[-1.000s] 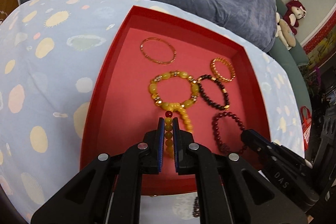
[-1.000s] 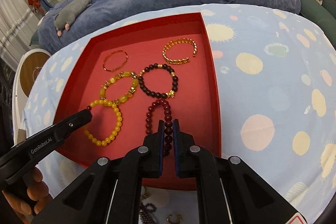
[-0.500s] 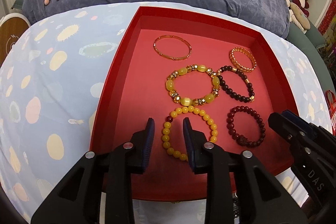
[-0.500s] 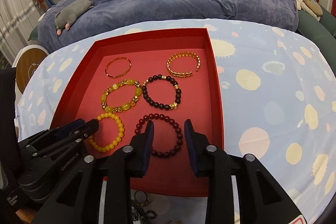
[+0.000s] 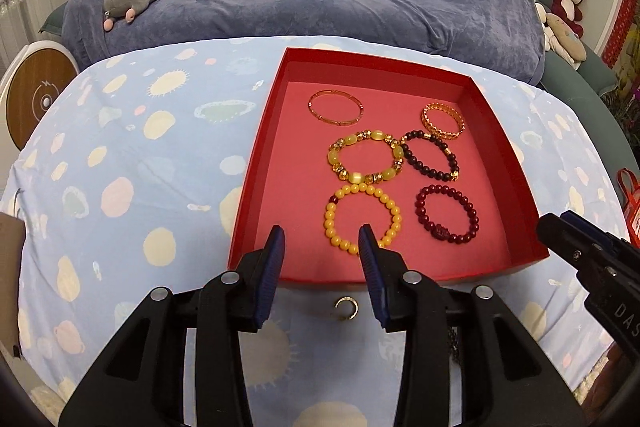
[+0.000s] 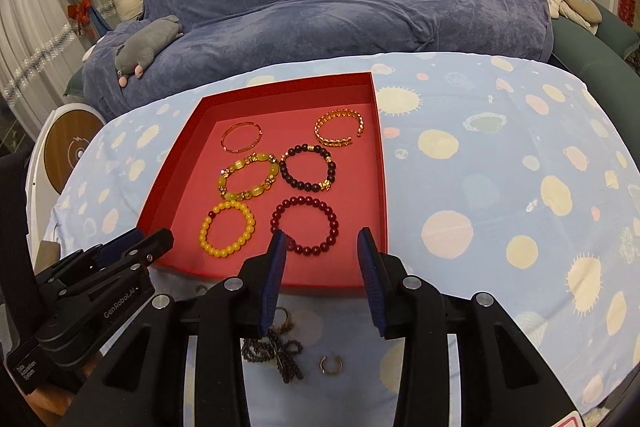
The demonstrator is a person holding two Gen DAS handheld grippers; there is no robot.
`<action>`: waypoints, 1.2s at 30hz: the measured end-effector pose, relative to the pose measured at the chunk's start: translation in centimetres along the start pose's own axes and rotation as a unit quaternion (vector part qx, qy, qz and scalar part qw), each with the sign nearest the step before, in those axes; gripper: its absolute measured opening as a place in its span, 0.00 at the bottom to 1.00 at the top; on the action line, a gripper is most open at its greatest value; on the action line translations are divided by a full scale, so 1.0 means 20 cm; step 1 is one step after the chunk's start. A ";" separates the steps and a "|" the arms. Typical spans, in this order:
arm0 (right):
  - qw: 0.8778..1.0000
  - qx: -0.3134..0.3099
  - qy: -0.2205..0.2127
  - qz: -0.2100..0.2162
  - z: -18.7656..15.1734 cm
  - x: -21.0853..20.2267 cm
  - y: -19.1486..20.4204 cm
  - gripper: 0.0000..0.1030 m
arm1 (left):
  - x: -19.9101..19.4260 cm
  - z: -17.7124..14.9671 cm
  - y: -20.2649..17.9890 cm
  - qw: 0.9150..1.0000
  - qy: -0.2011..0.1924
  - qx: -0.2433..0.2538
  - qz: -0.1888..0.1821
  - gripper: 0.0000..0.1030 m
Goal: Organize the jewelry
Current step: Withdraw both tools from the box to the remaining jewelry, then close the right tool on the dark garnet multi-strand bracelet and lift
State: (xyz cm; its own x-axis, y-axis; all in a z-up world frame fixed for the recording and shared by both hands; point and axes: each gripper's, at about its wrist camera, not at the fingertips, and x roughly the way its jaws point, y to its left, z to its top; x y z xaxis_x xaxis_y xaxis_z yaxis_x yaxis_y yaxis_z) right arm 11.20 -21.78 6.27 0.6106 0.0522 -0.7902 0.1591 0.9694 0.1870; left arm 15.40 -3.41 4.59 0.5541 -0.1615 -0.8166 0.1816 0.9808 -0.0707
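While jaws were opening, L gripper (image 5: 322, 241) & R gripper (image 6: 322, 241) hung empty above red tray (image 5: 256, 163); yellow bracelet (image 5: 362, 219) & dark-red bracelet (image 6: 304, 225) lay inside. Could've snagged near rim reaching loose ring (image 6: 330, 363).

Red tray (image 5: 256, 163) floor bare at 9 o'clock; six bracelets crowd its centre and 3 o'clock side; loose ring (image 5: 346, 307) and what looks like a dark bead string (image 6: 276, 351) obstruct the 6 o'clock approach.

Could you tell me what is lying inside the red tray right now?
Inside the red tray lie six bracelets in two columns, including a yellow bead bracelet and a dark red bead bracelet. The right gripper's fingers cover a little of the tray's near floor.
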 end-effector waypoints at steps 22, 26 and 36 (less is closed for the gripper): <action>0.998 -0.026 0.053 0.008 -0.41 -0.06 0.08 0.35 | -0.13 -0.38 0.14 0.999 0.030 -0.018 0.031 0.36; 0.998 -0.024 0.063 0.014 -0.41 -0.01 0.10 0.35 | -0.13 -0.40 0.15 0.999 0.034 -0.019 0.036 0.37; 0.996 -0.044 0.075 0.013 -0.40 0.09 0.16 0.35 | -0.09 -0.41 0.20 0.998 0.044 -0.032 0.039 0.37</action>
State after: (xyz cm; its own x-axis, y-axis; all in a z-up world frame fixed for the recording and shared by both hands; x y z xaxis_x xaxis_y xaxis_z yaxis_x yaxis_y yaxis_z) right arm 6.57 -16.73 0.83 0.4907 0.1062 -0.8648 0.0730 0.9841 0.1622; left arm 8.36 1.68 1.11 0.4914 -0.0770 -0.8675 0.0873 0.9954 -0.0389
